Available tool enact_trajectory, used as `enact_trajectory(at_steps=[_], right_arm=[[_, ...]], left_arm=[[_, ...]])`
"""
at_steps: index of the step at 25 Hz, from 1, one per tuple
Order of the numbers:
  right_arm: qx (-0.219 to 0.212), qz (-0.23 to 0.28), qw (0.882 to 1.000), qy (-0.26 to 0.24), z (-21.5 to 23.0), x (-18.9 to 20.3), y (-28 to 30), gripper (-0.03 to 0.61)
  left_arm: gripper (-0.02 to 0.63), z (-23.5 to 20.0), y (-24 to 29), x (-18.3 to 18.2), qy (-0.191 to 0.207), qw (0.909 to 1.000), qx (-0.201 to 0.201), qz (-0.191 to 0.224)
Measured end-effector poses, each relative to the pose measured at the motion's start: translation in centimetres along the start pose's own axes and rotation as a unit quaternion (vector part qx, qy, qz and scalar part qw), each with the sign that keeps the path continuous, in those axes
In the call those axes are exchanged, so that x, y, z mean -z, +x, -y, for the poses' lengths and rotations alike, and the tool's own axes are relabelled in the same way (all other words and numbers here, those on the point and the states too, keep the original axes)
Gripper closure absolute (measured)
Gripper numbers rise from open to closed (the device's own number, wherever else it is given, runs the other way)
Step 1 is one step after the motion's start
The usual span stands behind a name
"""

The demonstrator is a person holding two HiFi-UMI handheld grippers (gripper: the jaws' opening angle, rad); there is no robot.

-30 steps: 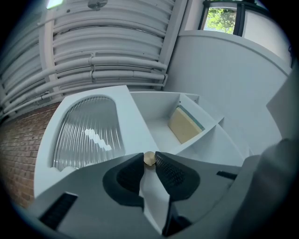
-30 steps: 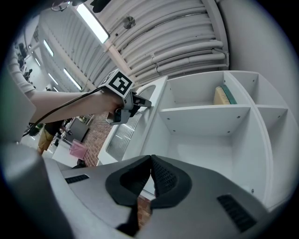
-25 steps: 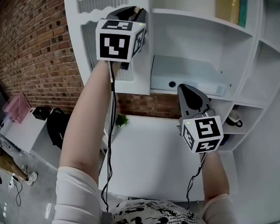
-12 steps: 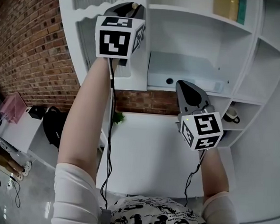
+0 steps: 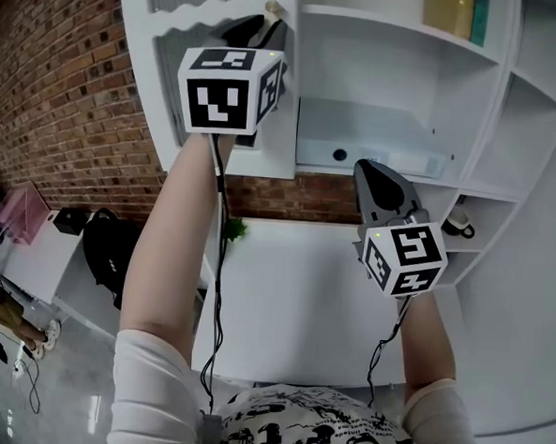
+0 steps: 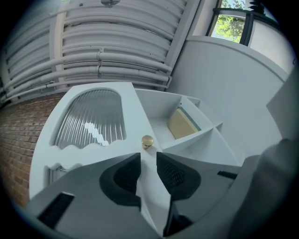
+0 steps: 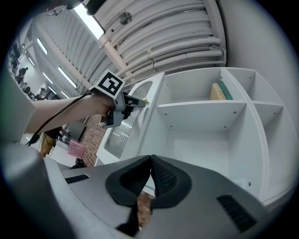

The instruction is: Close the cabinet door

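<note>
Yellow block (image 5: 449,11) on cabinet shelf (image 5: 393,34)

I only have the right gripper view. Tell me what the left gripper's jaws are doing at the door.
Observer: The left gripper has its jaws apart. They have just been opening, with nothing between them. The knob sits just beyond their tips, untouched.
Operator: Say what lies under my right gripper.
Observer: In the head view the right gripper hangs above a white table.
Operator: Name anything in the cabinet that I miss.
Observer: What looks like a cup stands low in the cabinet, on its right side.
</note>
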State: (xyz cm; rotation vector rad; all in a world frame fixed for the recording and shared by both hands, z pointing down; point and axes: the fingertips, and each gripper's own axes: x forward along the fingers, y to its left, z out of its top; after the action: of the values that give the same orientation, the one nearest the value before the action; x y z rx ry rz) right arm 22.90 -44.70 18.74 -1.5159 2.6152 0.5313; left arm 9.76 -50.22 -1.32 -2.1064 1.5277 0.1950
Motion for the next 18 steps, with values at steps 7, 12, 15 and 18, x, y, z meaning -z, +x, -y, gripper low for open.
enact_trajectory(at_steps=[7, 12, 15, 18], right_arm=[[-0.002, -0.013, 1.0, 0.004, -1.5, 2.3, -1.0, 0.563], [-0.01, -0.011, 1.0, 0.002, -2.3, 4.6, -2.5, 0.563], [-0.021, -0.01, 1.0, -0.007, -3.4, 6.0, -2.7, 0.563], [-0.028, -0.005, 1.0, -0.011, -4.6, 7.7, -2.3, 0.563]], left_arm=[[0.583, 2.0, -4.2, 2.9, -0.003, 0.9997, 0.021, 0.008], [0.6, 5.1, -7.2, 7.2, -0.006, 0.9982, 0.059, -0.007], [0.6, 6.0, -8.8, 10.6, -0.008, 0.9968, 0.075, -0.026], [0.6, 6.6, -10.1, 14.6, -0.013, 0.9952, 0.085, -0.046]])
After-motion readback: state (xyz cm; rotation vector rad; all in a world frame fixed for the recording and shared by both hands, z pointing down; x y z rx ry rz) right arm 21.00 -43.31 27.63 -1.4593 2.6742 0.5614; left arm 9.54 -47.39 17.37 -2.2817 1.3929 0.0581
